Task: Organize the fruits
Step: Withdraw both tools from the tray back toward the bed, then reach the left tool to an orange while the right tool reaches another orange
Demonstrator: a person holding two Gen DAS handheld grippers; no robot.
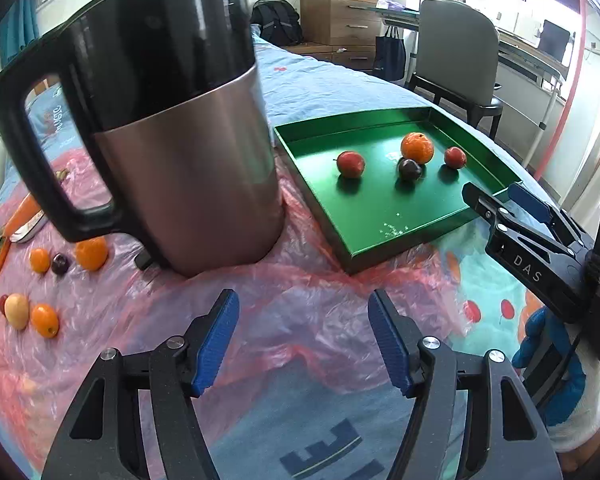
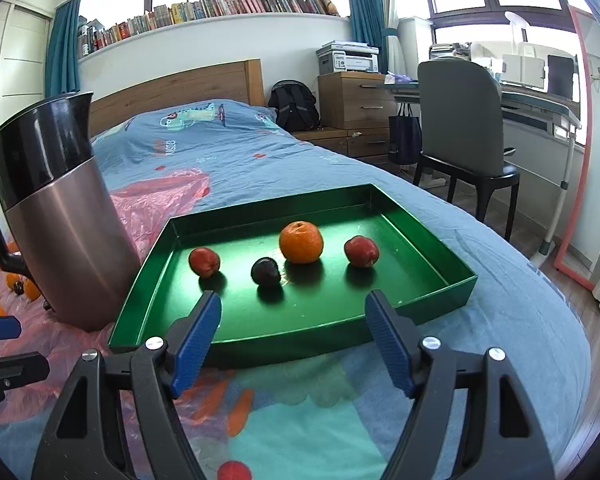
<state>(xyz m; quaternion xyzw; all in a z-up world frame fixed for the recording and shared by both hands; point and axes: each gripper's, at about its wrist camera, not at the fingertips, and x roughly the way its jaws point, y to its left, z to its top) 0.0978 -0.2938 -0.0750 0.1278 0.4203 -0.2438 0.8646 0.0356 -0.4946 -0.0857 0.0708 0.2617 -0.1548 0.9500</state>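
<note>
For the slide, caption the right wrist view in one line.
Open right tongs hover before a green tray holding an orange, a dark plum and two red fruits.

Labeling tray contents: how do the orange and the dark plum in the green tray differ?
The orange is bright orange and clearly larger; the dark plum is near-black purple and smaller. The orange sits farther back in the green tray, the dark plum nearer the right gripper's camera, just left of it. Both are round, lying loose on the tray floor, close together.
</note>
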